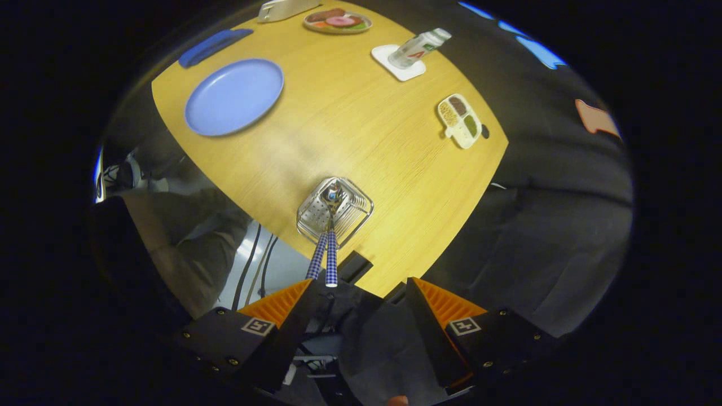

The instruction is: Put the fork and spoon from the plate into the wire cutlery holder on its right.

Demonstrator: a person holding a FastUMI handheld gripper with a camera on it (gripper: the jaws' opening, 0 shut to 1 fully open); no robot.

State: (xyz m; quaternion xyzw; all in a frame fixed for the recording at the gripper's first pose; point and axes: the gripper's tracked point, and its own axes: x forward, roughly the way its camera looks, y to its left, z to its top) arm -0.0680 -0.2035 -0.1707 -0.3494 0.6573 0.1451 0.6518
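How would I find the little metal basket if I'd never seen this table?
Start at the wooden table and go to its edge nearest the gripper, whose fingers are open and hold nothing. Just beyond them sits the wire cutlery holder, with two blue checked handles sticking out. It is the only shiny metal basket; the blue plate farther off is flat and bare.

A wooden table (350,118) with a light oak grain stood in the booth, its top lit evenly from above with a soft sheen near the middle. Black cloth (541,186) hung as the wall from about one to four o'clock of the table. At about seven o'clock, past the table's edge, a pale grey floor (282,268) showed, with dark cables (248,265) trailing across it.
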